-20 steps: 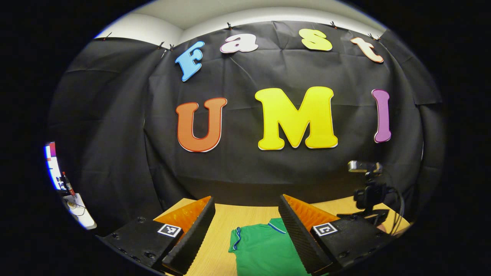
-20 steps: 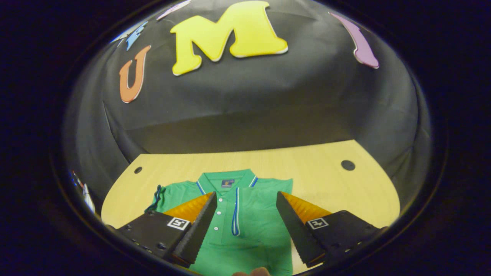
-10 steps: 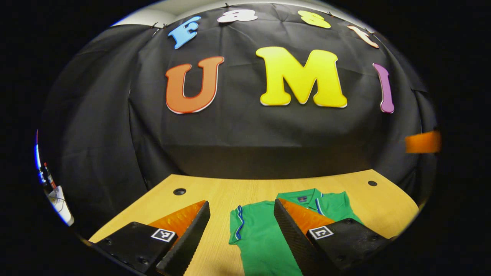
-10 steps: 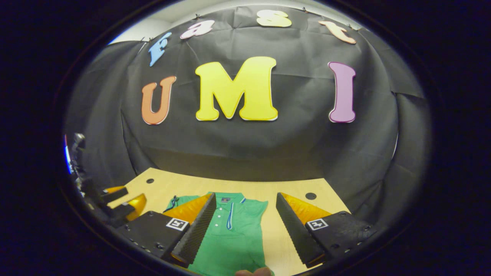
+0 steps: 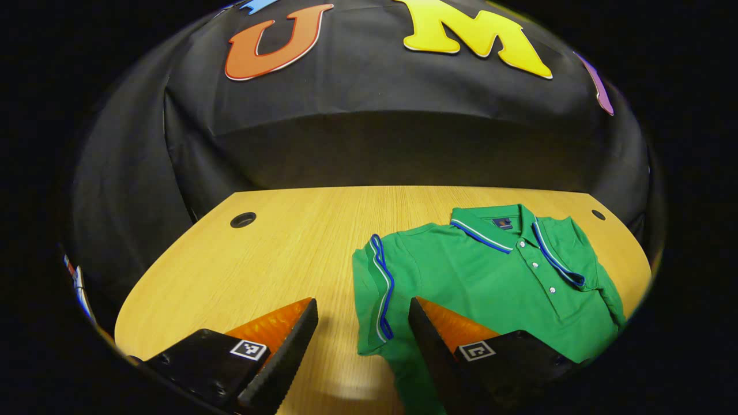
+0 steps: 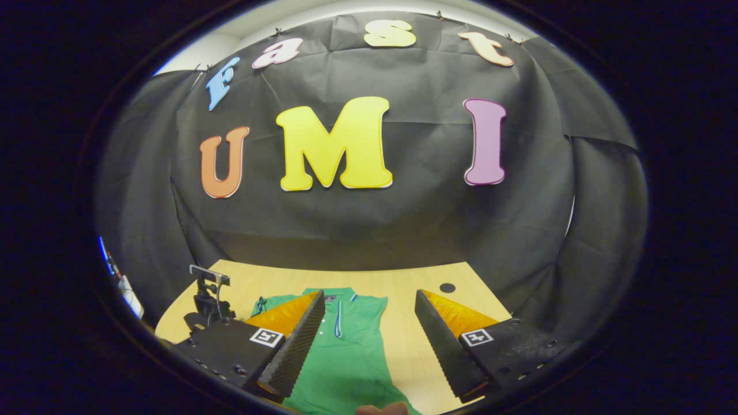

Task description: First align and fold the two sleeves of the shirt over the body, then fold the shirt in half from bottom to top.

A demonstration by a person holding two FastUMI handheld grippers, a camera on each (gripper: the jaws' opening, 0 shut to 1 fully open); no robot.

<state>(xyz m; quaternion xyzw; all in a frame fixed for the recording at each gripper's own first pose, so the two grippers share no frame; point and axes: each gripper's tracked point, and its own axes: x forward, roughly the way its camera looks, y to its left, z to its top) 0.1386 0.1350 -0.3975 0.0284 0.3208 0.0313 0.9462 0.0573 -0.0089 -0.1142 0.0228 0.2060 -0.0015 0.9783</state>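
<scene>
Green polo shirt (image 5: 490,282) lies flat on the worktop (image 5: 277,253); soft, light knit, likely to slide and bunch; pinch the left sleeve (image 5: 375,288) at its striped cuff; left gripper (image 5: 360,346) and right gripper (image 6: 369,340) jaws spread, empty.

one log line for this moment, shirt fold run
stage: sleeve fold | shirt flat on table | left gripper open at unfolded sleeve | right gripper open above

One shirt (image 5: 484,282), one table (image 5: 259,259), two cable holes (image 5: 243,219).
</scene>
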